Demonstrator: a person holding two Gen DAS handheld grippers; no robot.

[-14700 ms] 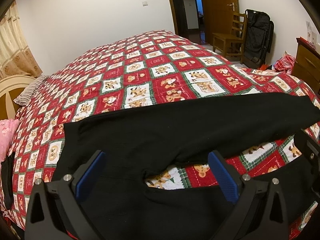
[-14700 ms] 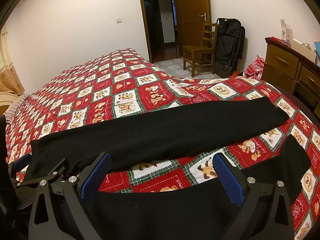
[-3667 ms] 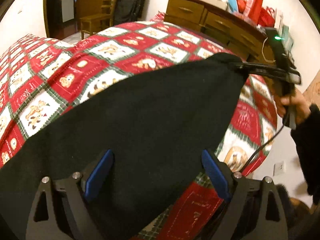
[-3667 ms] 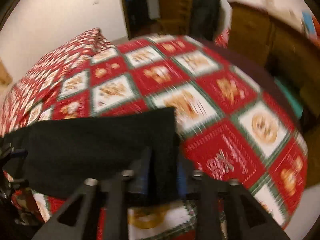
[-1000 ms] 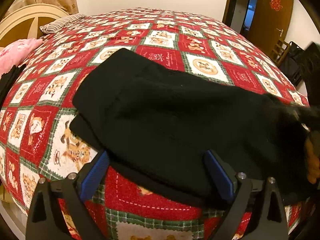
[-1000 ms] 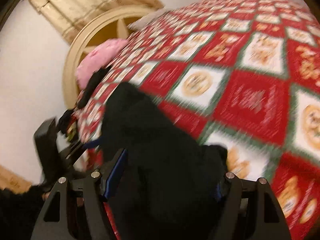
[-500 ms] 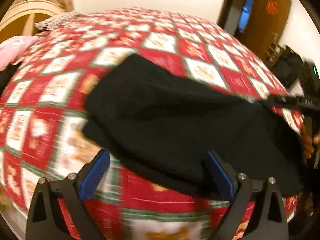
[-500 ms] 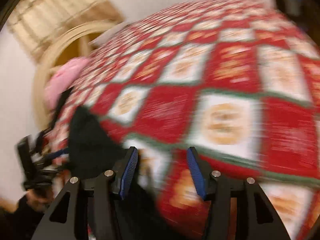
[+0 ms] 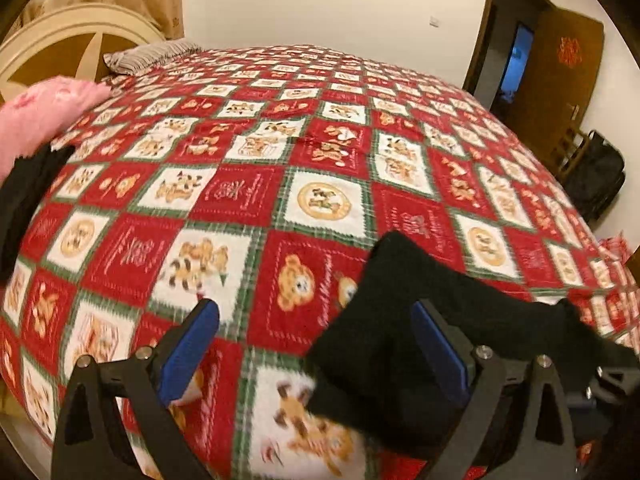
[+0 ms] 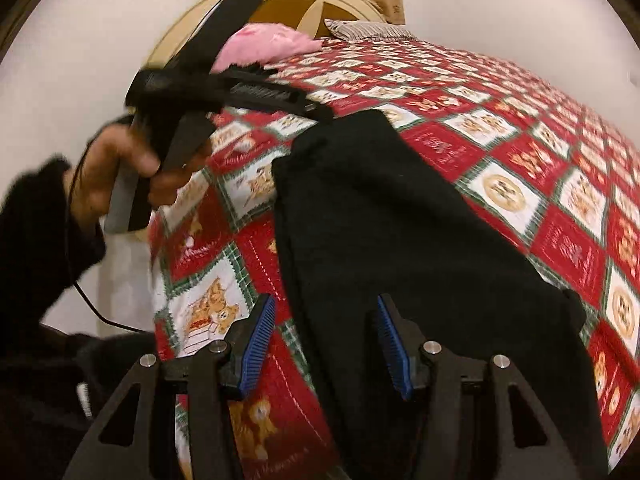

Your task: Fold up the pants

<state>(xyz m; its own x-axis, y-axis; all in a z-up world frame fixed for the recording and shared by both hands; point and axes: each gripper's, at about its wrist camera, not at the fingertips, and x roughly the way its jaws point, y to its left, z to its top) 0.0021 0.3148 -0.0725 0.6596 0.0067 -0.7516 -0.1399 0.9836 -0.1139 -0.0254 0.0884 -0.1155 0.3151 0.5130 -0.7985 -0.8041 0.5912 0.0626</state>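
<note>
Since a second ago, both grippers have swung sideways, and more of the red checked bedspread [image 9: 248, 200] with its little bears now shows. It covers the whole big bed. The black pants [image 10: 380, 220] lie folded in a long pile near the bed's edge, with one end by the left gripper's [image 9: 316, 344] right finger. That gripper's blue pads are spread wide and grasp nothing. The right gripper [image 10: 326, 344] is half open, with the pants' edge between its pads but not pinched. A hand [image 10: 120, 176] grips the left gripper's handle.
</note>
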